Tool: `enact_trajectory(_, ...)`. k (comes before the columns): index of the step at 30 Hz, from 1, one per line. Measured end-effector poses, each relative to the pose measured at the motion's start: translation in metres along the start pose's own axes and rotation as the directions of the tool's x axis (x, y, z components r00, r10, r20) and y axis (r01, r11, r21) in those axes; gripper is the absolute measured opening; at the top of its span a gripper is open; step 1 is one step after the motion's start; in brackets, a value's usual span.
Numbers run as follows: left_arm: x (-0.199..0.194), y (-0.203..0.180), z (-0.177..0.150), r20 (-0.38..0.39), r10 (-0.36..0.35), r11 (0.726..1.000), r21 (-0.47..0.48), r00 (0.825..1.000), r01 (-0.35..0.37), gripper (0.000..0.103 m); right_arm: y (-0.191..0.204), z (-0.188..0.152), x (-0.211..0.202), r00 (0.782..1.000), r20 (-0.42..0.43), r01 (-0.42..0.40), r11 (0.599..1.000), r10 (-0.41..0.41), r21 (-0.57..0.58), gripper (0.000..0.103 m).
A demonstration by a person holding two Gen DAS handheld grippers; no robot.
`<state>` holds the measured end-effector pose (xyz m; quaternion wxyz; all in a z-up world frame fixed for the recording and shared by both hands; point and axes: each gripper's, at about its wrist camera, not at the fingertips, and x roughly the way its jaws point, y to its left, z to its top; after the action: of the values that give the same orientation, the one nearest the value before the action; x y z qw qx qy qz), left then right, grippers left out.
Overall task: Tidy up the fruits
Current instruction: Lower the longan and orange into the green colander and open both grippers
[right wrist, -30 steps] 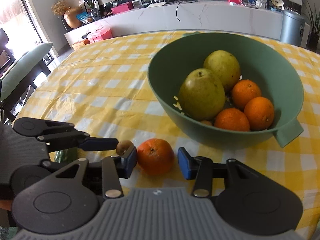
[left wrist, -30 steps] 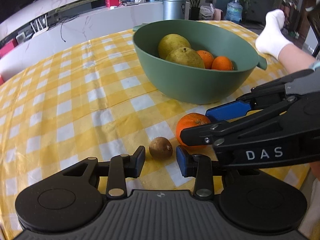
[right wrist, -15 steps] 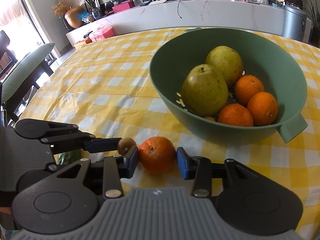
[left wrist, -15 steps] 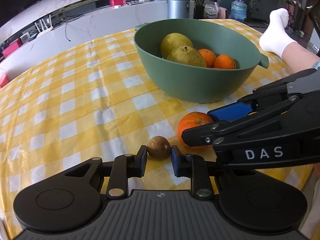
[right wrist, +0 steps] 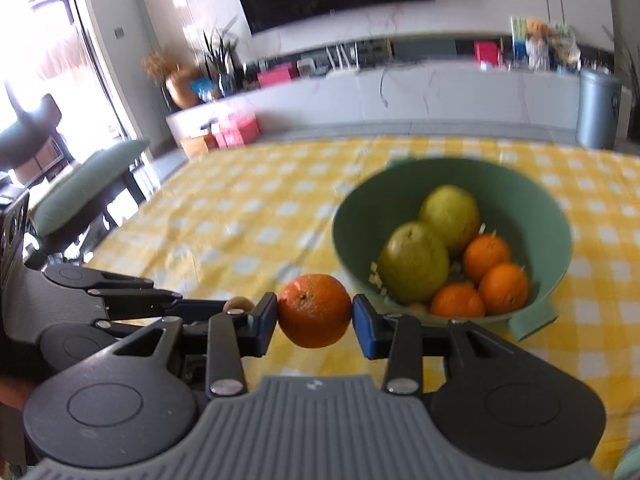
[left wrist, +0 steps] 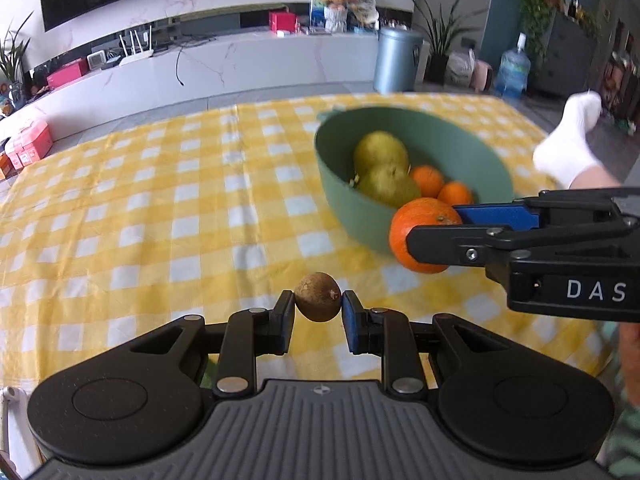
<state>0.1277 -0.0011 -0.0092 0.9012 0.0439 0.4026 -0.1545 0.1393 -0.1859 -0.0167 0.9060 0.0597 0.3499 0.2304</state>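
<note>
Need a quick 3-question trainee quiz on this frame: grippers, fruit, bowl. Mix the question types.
1. True or false: the left gripper is shut on the small brown fruit.
2. What does the right gripper hold?
A. a pear
B. an orange
C. nothing
3. Fill in: the green bowl holds two pears and ___ oranges.

Key:
1. True. The pads press on its sides and it hangs clear of the tablecloth.
2. B. The held orange sits between the pads, off the table.
3. Three, counted in the right wrist view.
</note>
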Motion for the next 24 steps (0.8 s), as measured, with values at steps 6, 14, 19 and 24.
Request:
enact_trajectory(6, -0.009, -0.011, 0.023, 0.048, -0.03, 0.999, -0.024, 0.998, 0.031, 0.028, -0.012, 0.009, -0.023, 0.994, 0.095, 0.05, 0.999, -0.05, 0.002, 0.038)
enact_trajectory(14, 0.0, -0.025, 0.05, 0.065, -0.068, 0.996, -0.051, 0.996, 0.071, 0.028, -0.027, 0.028, -0.031, 0.986, 0.095, 0.141, 0.987, -0.134, -0.071, 0.038)
enact_trajectory(19, 0.012, -0.033, 0.06, 0.053, -0.093, 0.994, -0.053, 0.994, 0.096, 0.028, -0.043, 0.037, -0.028, 0.981, 0.078, 0.181, 0.98, -0.175, -0.082, 0.038)
enact_trajectory(24, 0.029, -0.041, 0.065, 0.024, -0.105, 0.993, -0.054, 0.994, 0.106, 0.028, -0.056, 0.034, -0.018, 0.968, 0.044, 0.249, 0.965, -0.246, -0.078, 0.038)
